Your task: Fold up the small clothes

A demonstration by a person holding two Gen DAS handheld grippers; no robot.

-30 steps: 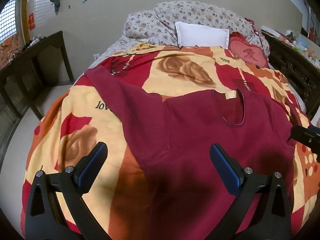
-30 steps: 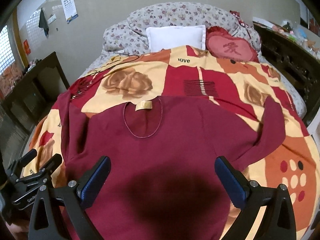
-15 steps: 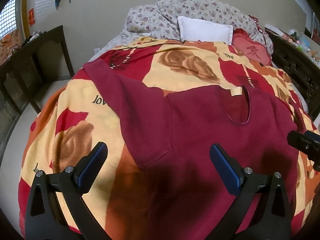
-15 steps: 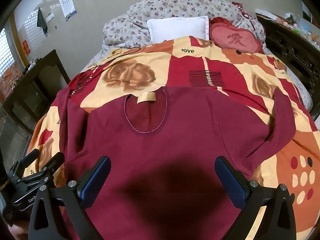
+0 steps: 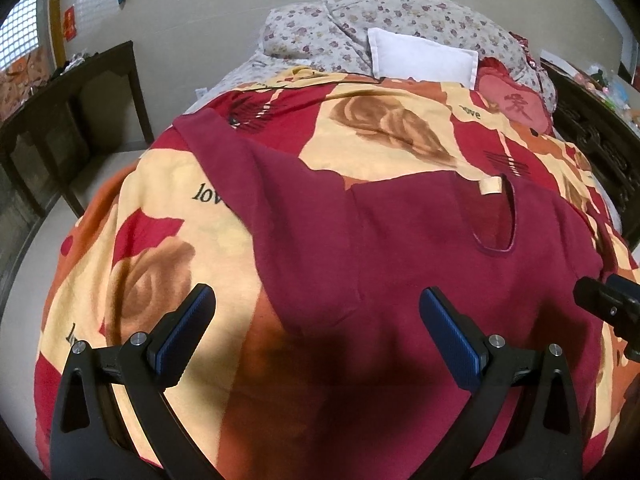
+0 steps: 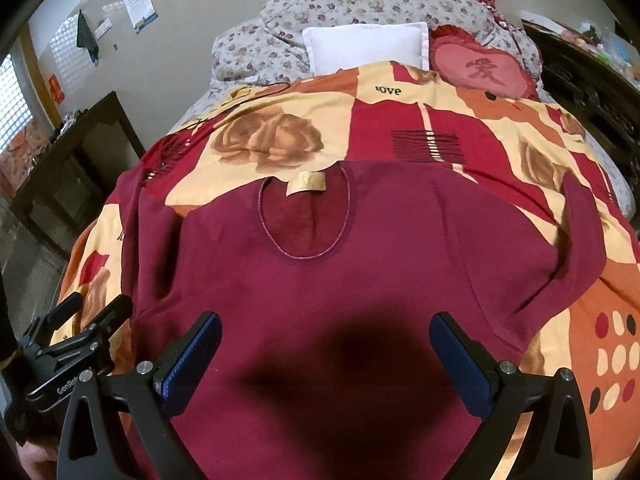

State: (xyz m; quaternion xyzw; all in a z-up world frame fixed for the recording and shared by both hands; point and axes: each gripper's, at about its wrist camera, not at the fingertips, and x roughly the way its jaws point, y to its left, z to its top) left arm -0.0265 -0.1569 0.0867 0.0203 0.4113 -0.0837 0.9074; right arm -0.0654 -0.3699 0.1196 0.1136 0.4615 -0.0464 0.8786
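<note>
**Shirt laid flat, both grippers empty above its lower half**

The maroon shirt (image 6: 360, 280) lies face up across the near half of the bed, on the rose-patterned blanket (image 6: 400, 120), collar and label (image 6: 307, 181) toward the head of the bed and hem toward you. That layout suits a fold: body flat, both sleeves spread out and easy to get at.

Your left gripper (image 5: 316, 340) hovers over the shirt's left side near the armpit seam, jaws wide apart and holding nothing. Your right gripper (image 6: 325, 360) hangs over the middle of the body, jaws equally wide and empty. Neither is clearly touching the cloth.

The left sleeve (image 5: 232, 168) runs out diagonally toward the bed's left edge and the head end, its cuff close to where the blanket drops off. The right sleeve (image 6: 580, 248) bends upward near the right edge, with creases at the shoulder. Folding each sleeve inward across the chest looks like the natural first step.

There is bare blanket between the collar and the white pillow (image 6: 366, 46), so you have room to work toward the head. Room is tighter at the sides: dark furniture (image 5: 60, 120) stands off the left edge, and a carved frame (image 6: 592, 92) borders the right.
</note>
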